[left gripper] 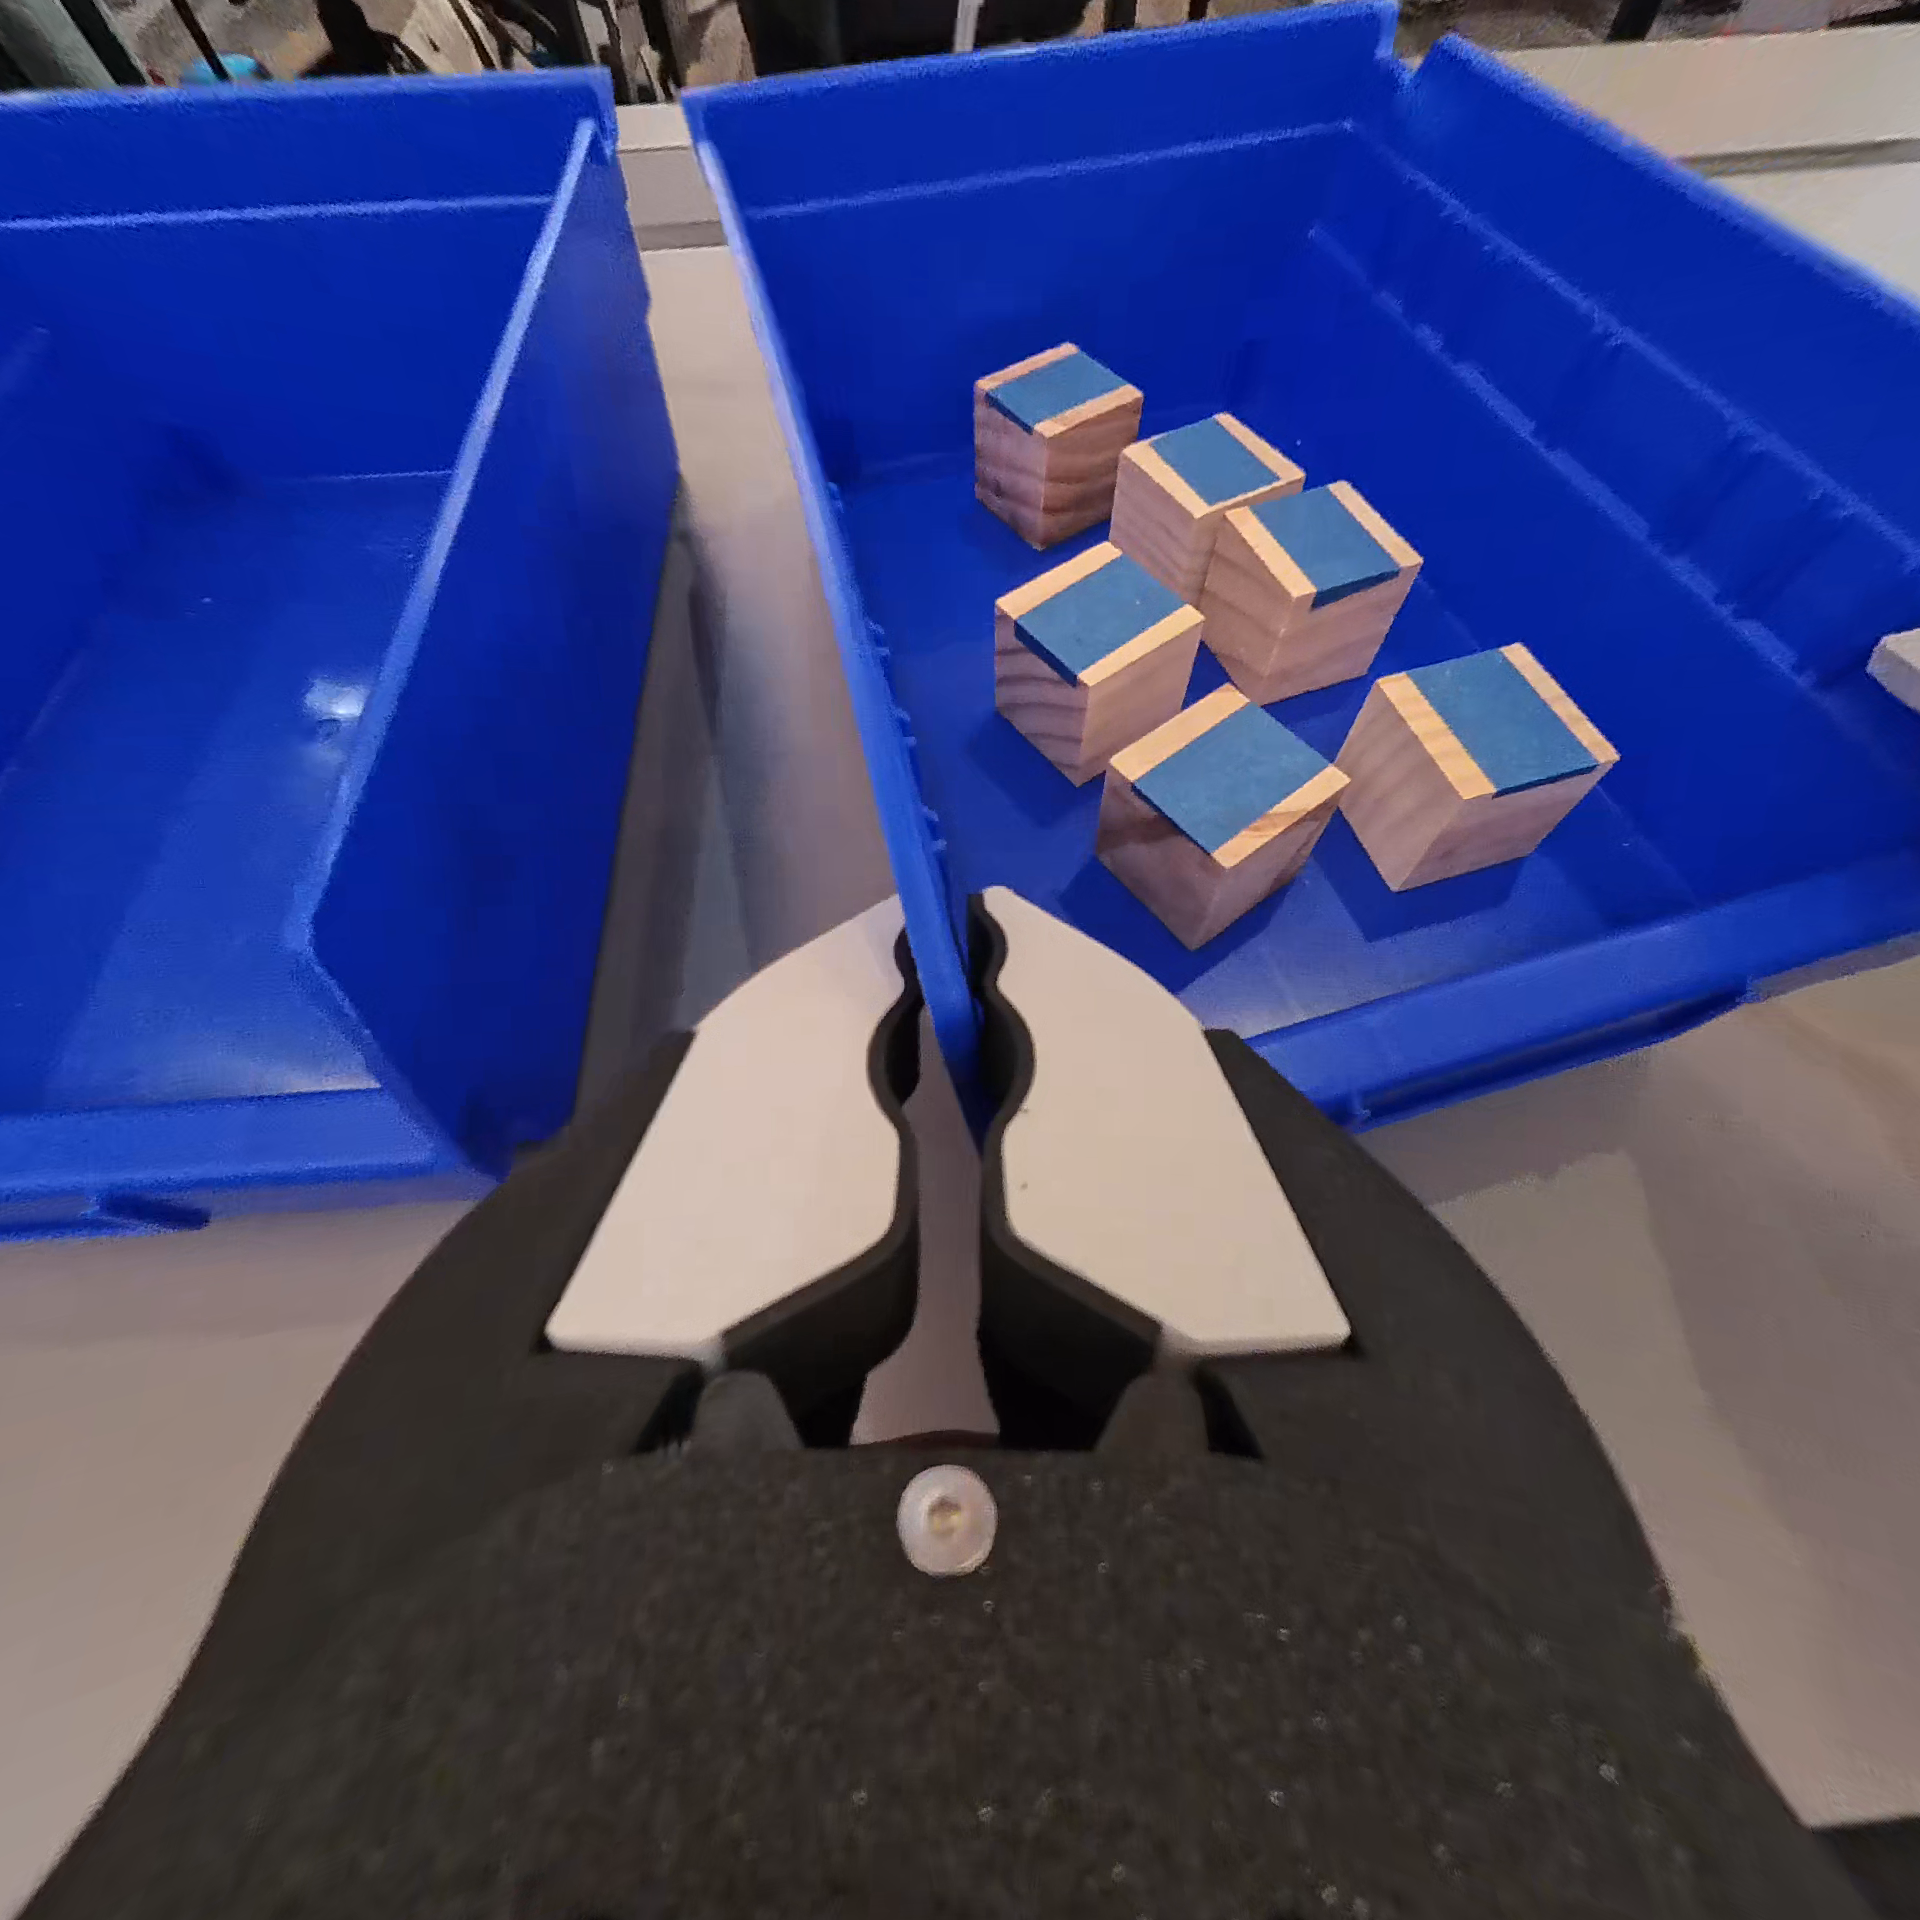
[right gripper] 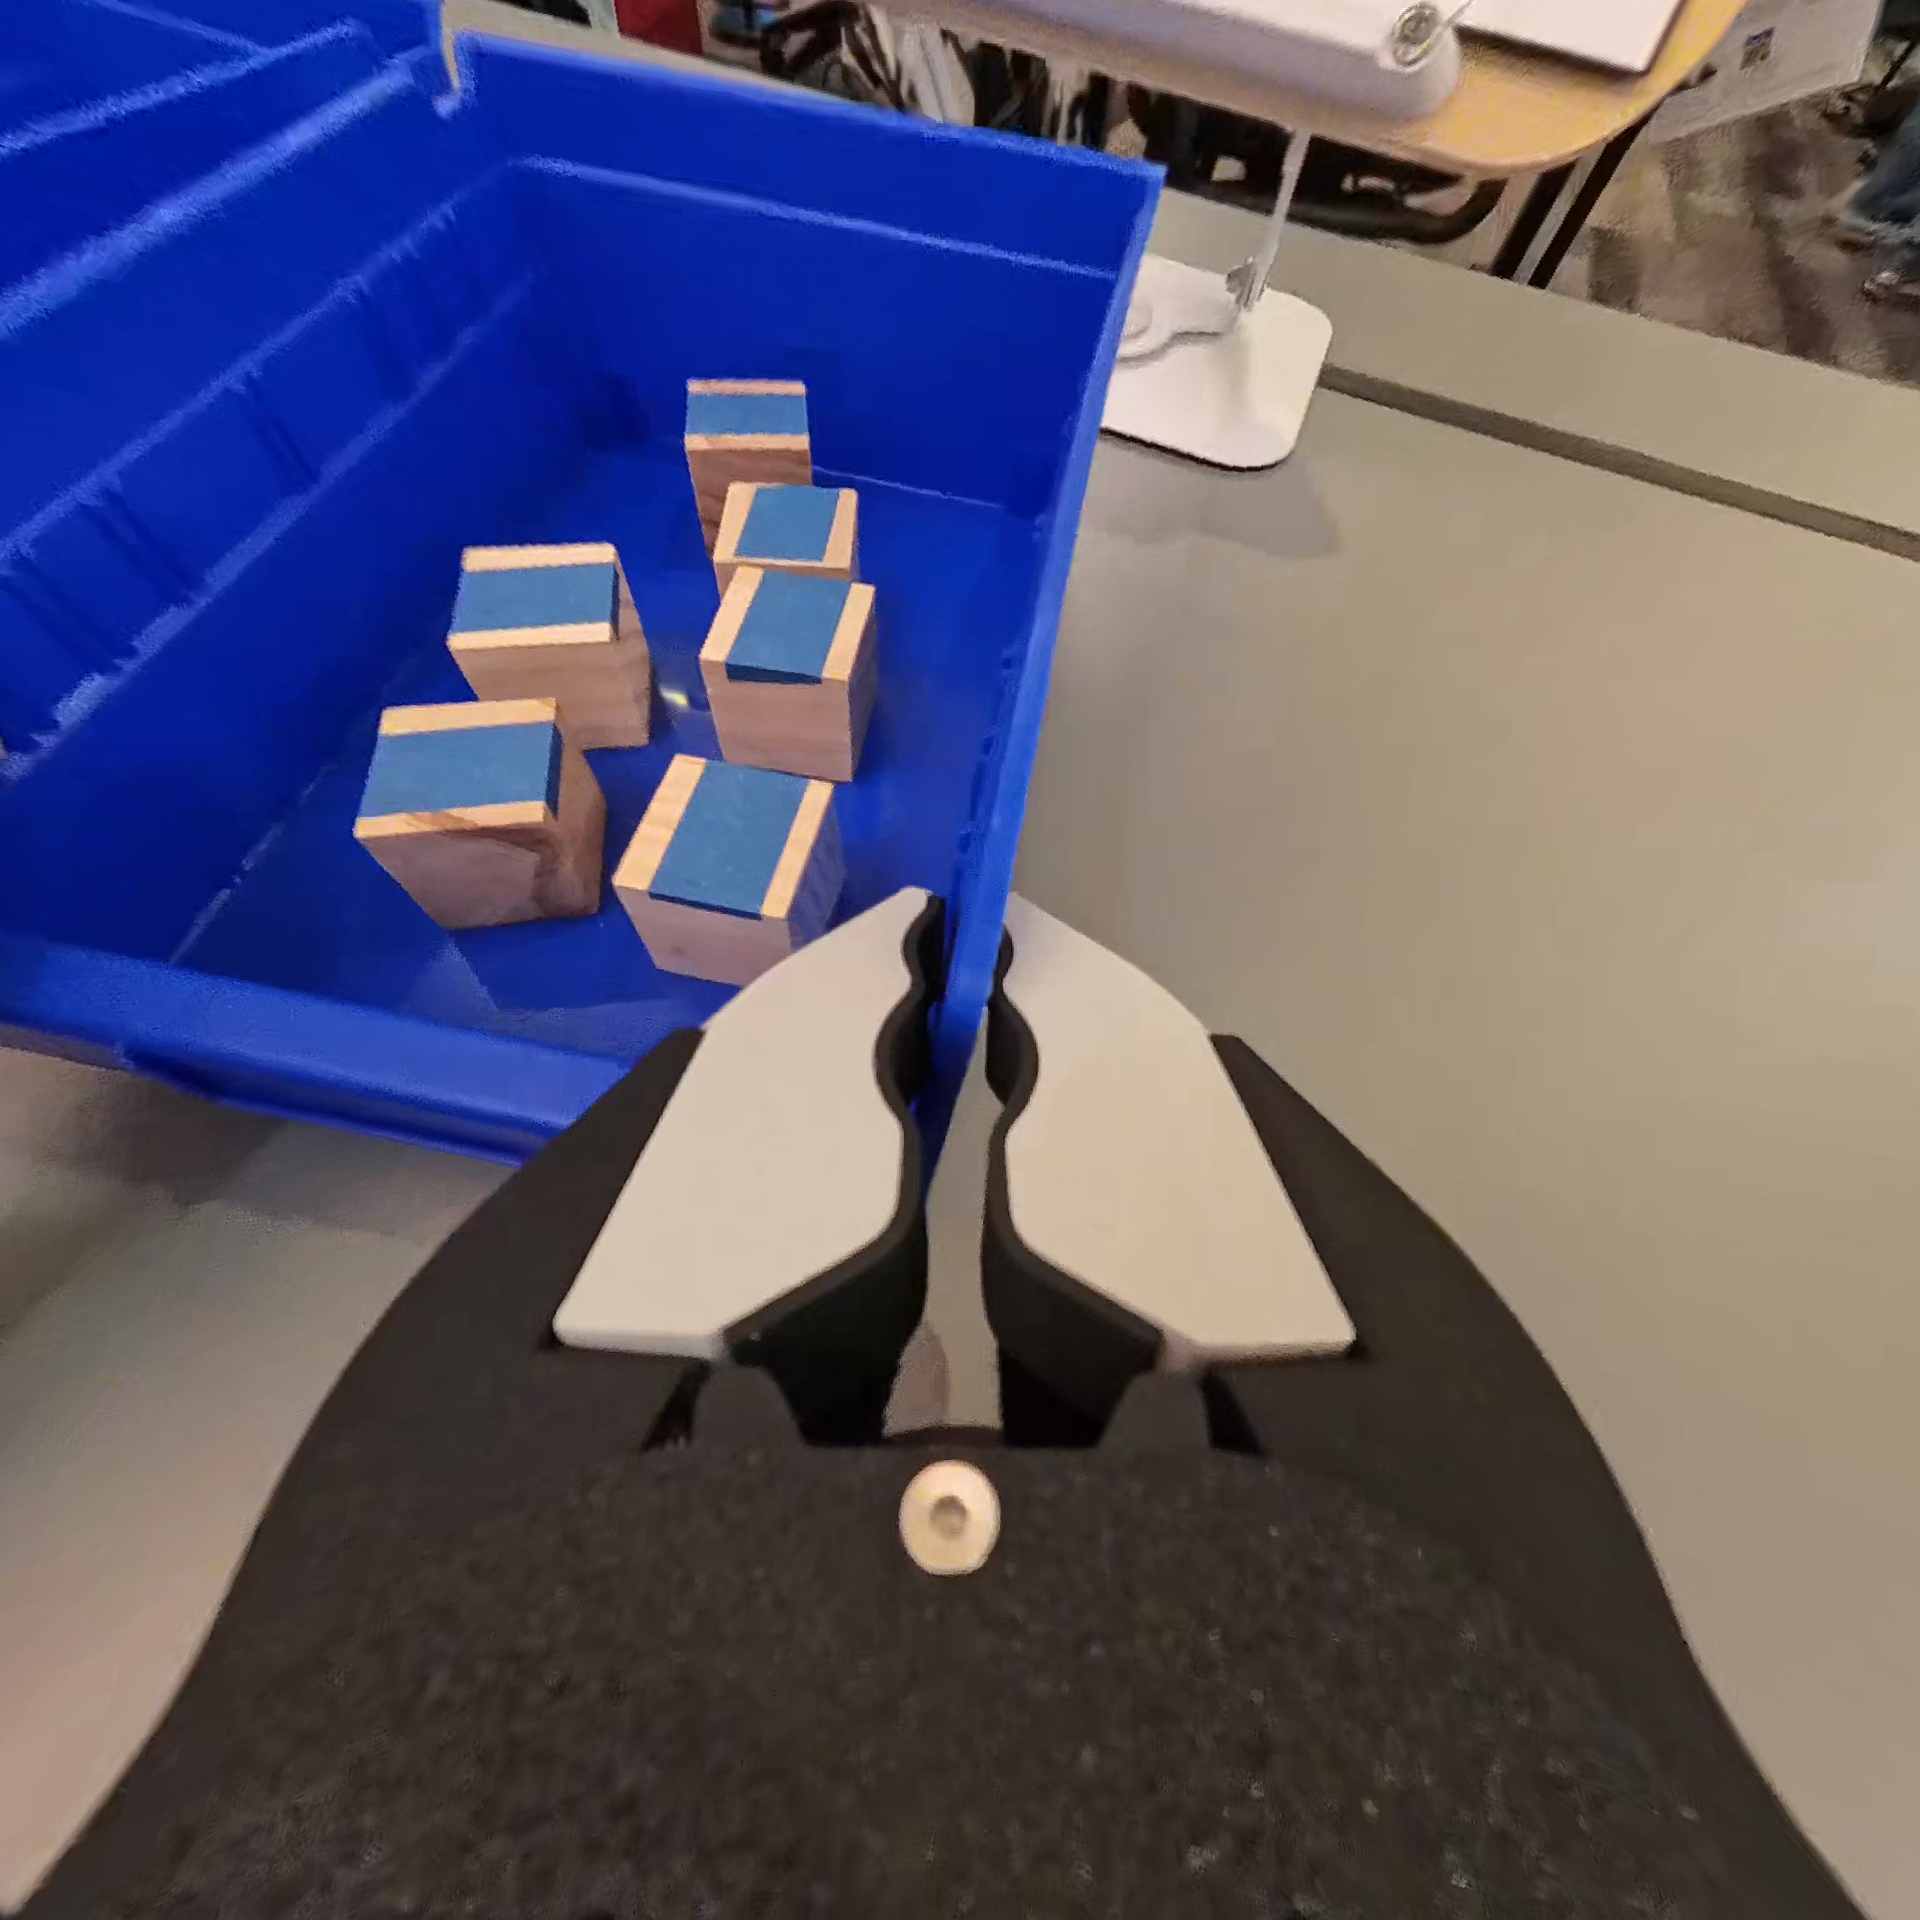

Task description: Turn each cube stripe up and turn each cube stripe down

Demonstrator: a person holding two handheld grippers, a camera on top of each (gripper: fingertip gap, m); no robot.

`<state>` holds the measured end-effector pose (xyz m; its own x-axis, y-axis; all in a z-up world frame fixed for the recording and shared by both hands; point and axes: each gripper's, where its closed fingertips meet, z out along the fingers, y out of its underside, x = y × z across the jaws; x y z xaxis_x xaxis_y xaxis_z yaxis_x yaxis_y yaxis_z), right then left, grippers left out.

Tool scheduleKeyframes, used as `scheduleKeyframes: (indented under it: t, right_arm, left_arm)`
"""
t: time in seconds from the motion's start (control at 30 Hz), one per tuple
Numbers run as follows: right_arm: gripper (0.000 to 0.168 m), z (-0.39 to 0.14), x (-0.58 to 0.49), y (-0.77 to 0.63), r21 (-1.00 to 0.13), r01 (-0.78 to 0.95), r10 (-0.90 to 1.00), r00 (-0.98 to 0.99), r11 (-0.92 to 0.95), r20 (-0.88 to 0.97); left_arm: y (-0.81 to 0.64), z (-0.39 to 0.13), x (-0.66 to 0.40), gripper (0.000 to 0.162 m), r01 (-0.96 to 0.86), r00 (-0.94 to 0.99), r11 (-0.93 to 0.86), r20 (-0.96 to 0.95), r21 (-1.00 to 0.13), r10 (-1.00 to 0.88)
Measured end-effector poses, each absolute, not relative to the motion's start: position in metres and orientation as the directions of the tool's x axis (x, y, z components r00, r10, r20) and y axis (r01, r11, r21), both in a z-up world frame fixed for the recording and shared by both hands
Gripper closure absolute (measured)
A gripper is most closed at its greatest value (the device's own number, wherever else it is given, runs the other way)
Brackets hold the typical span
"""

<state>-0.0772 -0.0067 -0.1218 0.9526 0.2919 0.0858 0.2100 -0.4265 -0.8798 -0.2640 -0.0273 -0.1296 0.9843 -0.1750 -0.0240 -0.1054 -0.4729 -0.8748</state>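
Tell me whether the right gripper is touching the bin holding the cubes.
Touching. In the right wrist view the right gripper is shut on the bin: its side wall runs between both fingers with no gap showing on either side.

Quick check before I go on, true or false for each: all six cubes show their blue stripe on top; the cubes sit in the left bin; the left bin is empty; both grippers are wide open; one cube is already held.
1. All six wooden cubes show a blue stripe on top. True.
2. The cubes sit in the left bin. False: they are in the right bin.
3. The left bin holds no cubes. True, as far as the left wrist view shows.
4. Both grippers are wide open. False: the left gripper and right gripper each have their fingers nearly together.
5. One cube is already held. False: all six rest on the bin floor.
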Motion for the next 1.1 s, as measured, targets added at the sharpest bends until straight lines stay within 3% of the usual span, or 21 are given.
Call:
scheduleKeyframes:
  t: [0.1, 0.13, 0.17, 0.2, 0.33, 0.4, 0.47, 0.53, 0.67, 0.77, 0.8, 0.83, 0.9, 1.1]
  right_arm:
    - [0.162, -0.122, -0.076, -0.005, -0.900, 0.217, 0.318, 0.944, -0.379, 0.094]
    - [0.157, -0.117, -0.074, -0.007, -0.916, 0.209, 0.325, 0.941, -0.342, 0.093]
    - [0.140, -0.109, -0.067, -0.010, -0.933, 0.217, 0.320, 0.940, -0.287, 0.120]
    - [0.127, -0.102, -0.059, -0.015, -0.943, 0.243, 0.309, 0.936, -0.228, 0.166]
    - [0.101, -0.082, -0.055, -0.050, -0.977, 0.202, 0.394, 0.906, -0.075, 0.157]
    - [0.098, -0.084, -0.074, -0.070, -0.986, 0.114, 0.515, 0.857, -0.118, 0.037]
    - [0.096, -0.085, -0.097, -0.089, -0.984, 0.056, 0.614, 0.787, -0.171, -0.062]
    - [0.100, -0.081, -0.117, -0.103, -0.988, 0.066, 0.670, 0.741, -0.140, -0.046]
    - [0.104, -0.079, -0.158, -0.121, -0.979, 0.202, 0.716, 0.687, -0.023, 0.125]
    - [0.106, -0.084, -0.195, -0.139, -0.979, 0.203, 0.759, 0.633, 0.031, 0.155]
    - [0.110, -0.089, -0.207, -0.145, -0.980, 0.197, 0.775, 0.615, 0.026, 0.144]
    - [0.114, -0.094, -0.219, -0.151, -0.980, 0.197, 0.798, 0.588, 0.018, 0.133]
    - [0.119, -0.103, -0.243, -0.160, -0.976, 0.217, 0.835, 0.538, -0.007, 0.114]
    - [0.127, -0.111, -0.297, -0.145, -0.950, 0.306, 0.823, 0.554, -0.065, 0.122]
  left_arm:
    - [-0.030, -0.127, -0.262, 0.149, -0.114, 0.976, -0.450, -0.015, -0.886, -0.217]
    - [-0.036, -0.118, -0.260, 0.129, -0.092, 0.969, -0.431, 0.018, -0.897, -0.245]
    - [-0.045, -0.106, -0.263, 0.109, -0.075, 0.961, -0.399, 0.041, -0.914, -0.275]
    - [-0.054, -0.092, -0.273, 0.104, -0.065, 0.960, -0.360, 0.041, -0.931, -0.277]
    - [-0.083, -0.052, -0.386, 0.116, -0.078, 0.994, -0.229, -0.059, -0.970, -0.087]
    - [-0.082, -0.046, -0.459, 0.116, -0.100, 0.994, -0.196, -0.105, -0.975, 0.013]
    - [-0.070, -0.060, -0.527, 0.107, -0.085, 0.989, -0.276, -0.115, -0.957, 0.095]
    - [-0.053, -0.083, -0.561, 0.097, -0.013, 0.996, -0.359, -0.044, -0.933, 0.080]
    - [-0.009, -0.113, -0.559, 0.096, 0.105, 0.987, -0.425, 0.148, -0.899, -0.068]
    - [0.021, -0.125, -0.554, 0.109, 0.119, 0.981, -0.443, 0.175, -0.889, -0.087]
    - [0.026, -0.124, -0.545, 0.118, 0.138, 0.968, -0.440, 0.214, -0.887, -0.130]
    - [0.027, -0.122, -0.535, 0.142, 0.169, 0.949, -0.444, 0.267, -0.880, -0.167]
    - [0.022, -0.122, -0.537, 0.156, 0.176, 0.965, -0.446, 0.244, -0.878, -0.099]
    - [-0.053, -0.123, -0.529, 0.159, 0.066, 0.998, -0.444, 0.054, -0.893, 0.040]
